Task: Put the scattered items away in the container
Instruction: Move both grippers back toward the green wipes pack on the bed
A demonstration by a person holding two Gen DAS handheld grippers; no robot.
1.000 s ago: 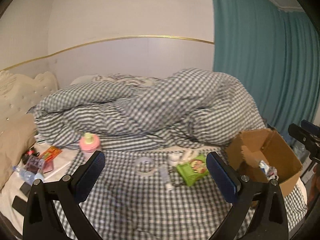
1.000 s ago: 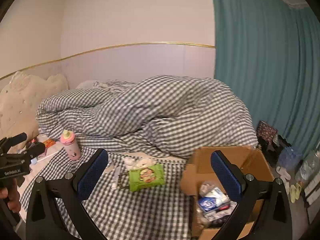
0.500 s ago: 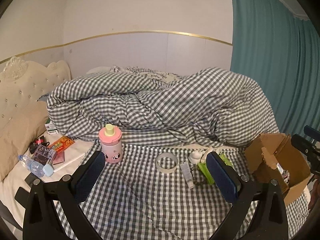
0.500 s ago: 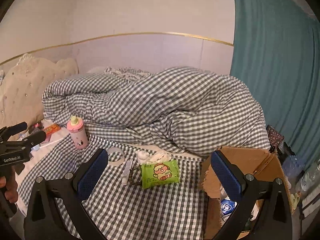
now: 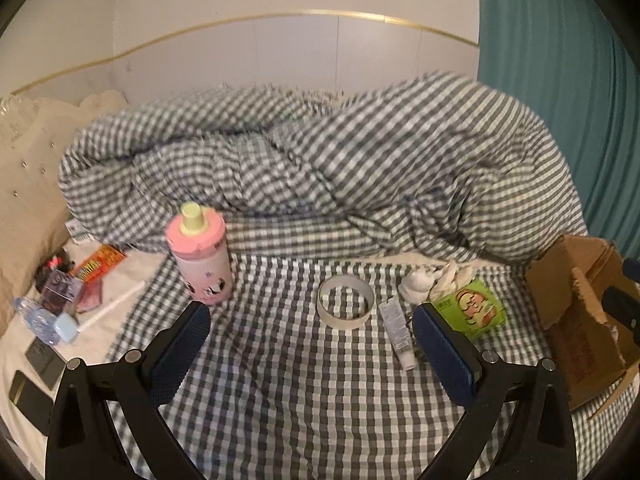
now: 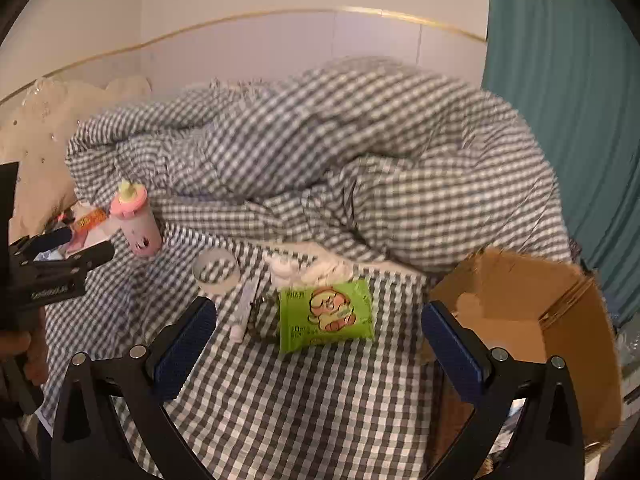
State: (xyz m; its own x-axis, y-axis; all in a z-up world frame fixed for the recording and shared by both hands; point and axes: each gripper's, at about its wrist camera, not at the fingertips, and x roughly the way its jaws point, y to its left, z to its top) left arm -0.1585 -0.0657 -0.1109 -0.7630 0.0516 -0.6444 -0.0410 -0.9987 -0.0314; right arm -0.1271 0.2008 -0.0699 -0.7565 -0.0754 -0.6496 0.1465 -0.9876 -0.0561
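While both sets of tongs hung spread wide and empty over the bed (image 5: 304, 392), most of the tidying looked undone. The left tongs (image 5: 316, 352) faced the tape ring (image 5: 345, 306) and the small tube (image 5: 396, 332); the pink bottle (image 5: 202, 258) stood upright just to their left. The right tongs (image 6: 320, 344) hovered over the green packet (image 6: 326, 315), with white crumpled bits (image 6: 308, 268) just behind it. The cardboard box (image 6: 532, 320) sat open at the right edge of the bed; its contents were mostly hidden. By my reckoning, every one of those loose items was left to move, the packet lying nearest the box
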